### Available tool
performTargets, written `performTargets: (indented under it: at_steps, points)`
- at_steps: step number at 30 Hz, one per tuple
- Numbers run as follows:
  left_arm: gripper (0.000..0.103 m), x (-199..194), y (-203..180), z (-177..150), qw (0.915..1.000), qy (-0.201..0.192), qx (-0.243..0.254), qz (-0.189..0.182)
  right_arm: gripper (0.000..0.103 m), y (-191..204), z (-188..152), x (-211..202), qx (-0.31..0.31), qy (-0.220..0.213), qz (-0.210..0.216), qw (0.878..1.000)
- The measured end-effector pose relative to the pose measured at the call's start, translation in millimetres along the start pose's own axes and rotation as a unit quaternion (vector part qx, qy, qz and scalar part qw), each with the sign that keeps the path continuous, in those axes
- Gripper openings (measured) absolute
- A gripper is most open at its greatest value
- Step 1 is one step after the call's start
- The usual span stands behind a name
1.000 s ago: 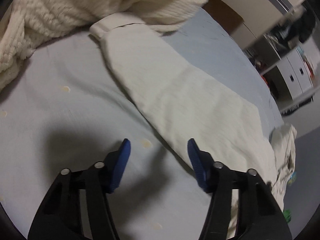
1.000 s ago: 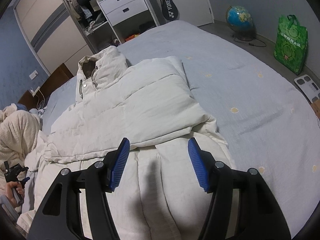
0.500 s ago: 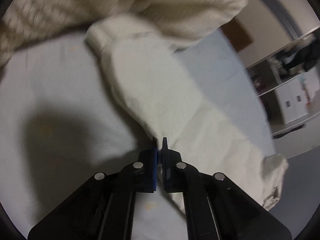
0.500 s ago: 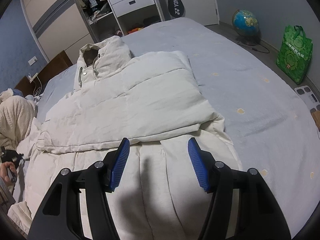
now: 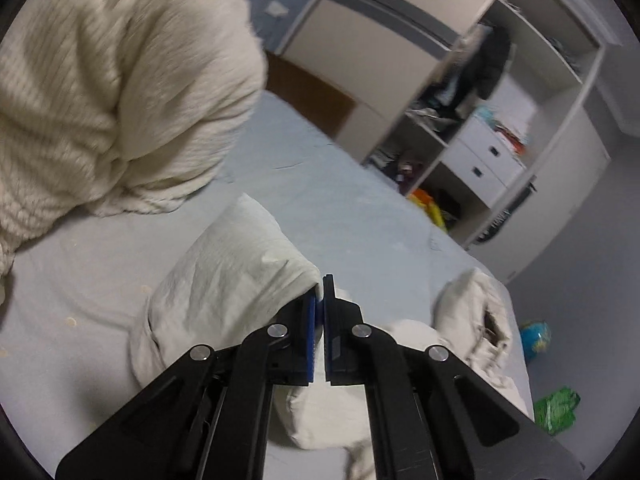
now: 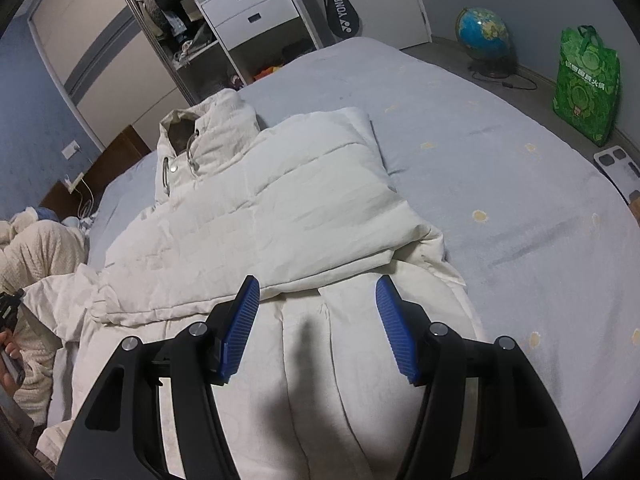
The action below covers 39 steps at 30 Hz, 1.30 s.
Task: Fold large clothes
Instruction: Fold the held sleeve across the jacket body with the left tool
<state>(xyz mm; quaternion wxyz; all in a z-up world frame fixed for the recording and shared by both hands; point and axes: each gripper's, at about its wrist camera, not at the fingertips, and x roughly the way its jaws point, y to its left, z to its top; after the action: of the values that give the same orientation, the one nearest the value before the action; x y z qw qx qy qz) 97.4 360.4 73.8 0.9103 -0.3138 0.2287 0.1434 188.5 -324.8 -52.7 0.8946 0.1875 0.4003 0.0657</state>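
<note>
A cream padded jacket [image 6: 280,216] lies on the light blue bed [image 6: 500,184], one sleeve folded across its front and its collar [image 6: 200,136] toward the wardrobe. My left gripper [image 5: 320,300] is shut on the other sleeve [image 5: 224,280] and holds it lifted off the bed, the fabric bunched to the left of the jaws. The jacket's collar also shows in the left wrist view [image 5: 476,312]. My right gripper [image 6: 316,308] is open and empty, hovering above the jacket's lower front.
A cream knitted blanket [image 5: 100,92] is piled at the bed's left. An open wardrobe with white drawers [image 6: 256,8] stands beyond the bed. A globe [image 6: 482,36], a green bag [image 6: 586,84] and a scale [image 6: 618,164] are on the floor at right.
My left gripper closed on the sleeve lying flat on the bed, then lifted and swung it toward the jacket body. My right gripper stayed open, drifting slightly over the jacket.
</note>
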Motion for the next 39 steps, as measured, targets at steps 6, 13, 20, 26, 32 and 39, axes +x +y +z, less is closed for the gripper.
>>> performTargets:
  at_steps: [6,13,20,26,32,39]
  points:
    - [0.002,-13,-54,-8,0.9991,-0.004,0.036,-0.020,0.058,-4,1,-5,0.012,-0.006,0.010,1.000]
    - [0.003,-27,-121,-37,0.9946,0.000,0.089,-0.054,0.058,-8,1,-6,0.026,-0.002,0.018,0.999]
    - [0.003,-27,-184,-75,0.9846,0.019,0.145,-0.097,0.058,-10,1,-4,0.035,0.002,0.024,0.999]
    - [0.003,-2,-225,-107,0.9738,0.050,0.189,-0.116,0.058,-11,0,-5,0.039,0.001,0.028,0.999]
    - [0.003,37,-260,-157,0.9603,0.103,0.230,-0.119,0.058,-14,1,-4,0.049,0.000,0.035,0.998]
    - [0.008,96,-280,-222,0.9444,0.183,0.257,-0.092,0.058,-17,0,-3,0.058,0.001,0.039,0.998]
